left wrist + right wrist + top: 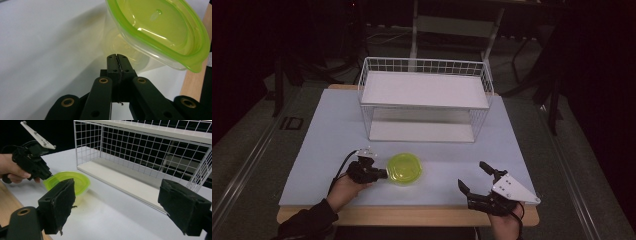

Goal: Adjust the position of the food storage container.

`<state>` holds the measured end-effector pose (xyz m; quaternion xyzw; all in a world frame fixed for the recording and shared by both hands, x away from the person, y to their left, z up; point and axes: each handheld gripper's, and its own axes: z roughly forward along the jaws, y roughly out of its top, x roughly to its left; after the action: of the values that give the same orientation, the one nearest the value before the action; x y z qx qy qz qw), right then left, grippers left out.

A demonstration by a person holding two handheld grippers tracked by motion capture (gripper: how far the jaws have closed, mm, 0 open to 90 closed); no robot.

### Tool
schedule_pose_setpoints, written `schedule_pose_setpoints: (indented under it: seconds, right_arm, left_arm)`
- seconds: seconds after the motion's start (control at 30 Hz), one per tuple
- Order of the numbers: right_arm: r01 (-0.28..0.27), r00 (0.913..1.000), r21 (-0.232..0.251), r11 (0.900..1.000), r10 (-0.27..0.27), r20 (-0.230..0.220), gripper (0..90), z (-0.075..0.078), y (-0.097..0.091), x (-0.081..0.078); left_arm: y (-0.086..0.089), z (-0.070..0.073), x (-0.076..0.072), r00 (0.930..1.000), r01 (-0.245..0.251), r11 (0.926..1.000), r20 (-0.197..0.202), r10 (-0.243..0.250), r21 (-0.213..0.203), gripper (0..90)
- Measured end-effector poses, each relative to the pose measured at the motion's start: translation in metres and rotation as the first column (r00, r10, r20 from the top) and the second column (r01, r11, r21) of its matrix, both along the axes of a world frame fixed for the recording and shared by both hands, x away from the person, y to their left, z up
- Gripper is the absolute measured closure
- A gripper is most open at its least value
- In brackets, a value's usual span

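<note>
Your left hand-held gripper (381, 173), jaws together, sits just left of the green-lidded container (405, 169); your right hand-held gripper (475, 179), jaws apart, waits lower right, farther off.

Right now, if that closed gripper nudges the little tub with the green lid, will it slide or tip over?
The tub looks like thin clear plastic with nothing visible inside, so it is probably light and would likely slide on the smooth white table. It is low and wide, so tipping seems unlikely. The left gripper, shut, is level with the lid's rim, which might lift that edge.
</note>
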<state>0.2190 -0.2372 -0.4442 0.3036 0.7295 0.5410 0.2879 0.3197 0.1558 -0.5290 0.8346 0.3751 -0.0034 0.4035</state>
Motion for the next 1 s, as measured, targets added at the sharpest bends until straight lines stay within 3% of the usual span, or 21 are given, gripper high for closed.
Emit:
schedule_pose_setpoints:
  seconds: [0.3,0.57,0.77,0.93,1.0]
  right_arm:
    - [0.000,1.0000,-0.001,1.0000,0.000,-0.003,14.0,0.000,0.000,0.000]
    - [0.000,1.0000,-0.001,1.0000,0.000,-0.003,13.9,-0.001,-0.001,0.000]
    - [-0.001,1.0000,-0.002,1.0000,0.001,-0.003,14.0,0.000,-0.001,0.000]
    - [0.001,1.0000,-0.003,1.0000,-0.001,-0.007,13.9,-0.001,0.000,0.001]
    - [0.004,0.9999,-0.006,1.0000,-0.004,-0.011,13.9,-0.001,0.000,0.002]
  left_arm:
    - [-0.024,-0.004,0.011,0.9996,0.023,0.9997,-0.014,-0.024,-0.009,90.0]
    - [-0.037,-0.006,0.010,0.9982,0.058,0.9982,-0.017,-0.058,-0.015,90.0]
    - [-0.034,-0.005,0.011,0.9988,0.045,0.9989,-0.018,-0.045,-0.014,90.0]
    - [-0.021,0.004,0.009,0.9997,0.022,0.9997,0.011,-0.022,-0.008,90.0]
    - [-0.007,0.014,0.005,0.9992,0.012,0.9999,0.039,-0.012,0.003,90.0]
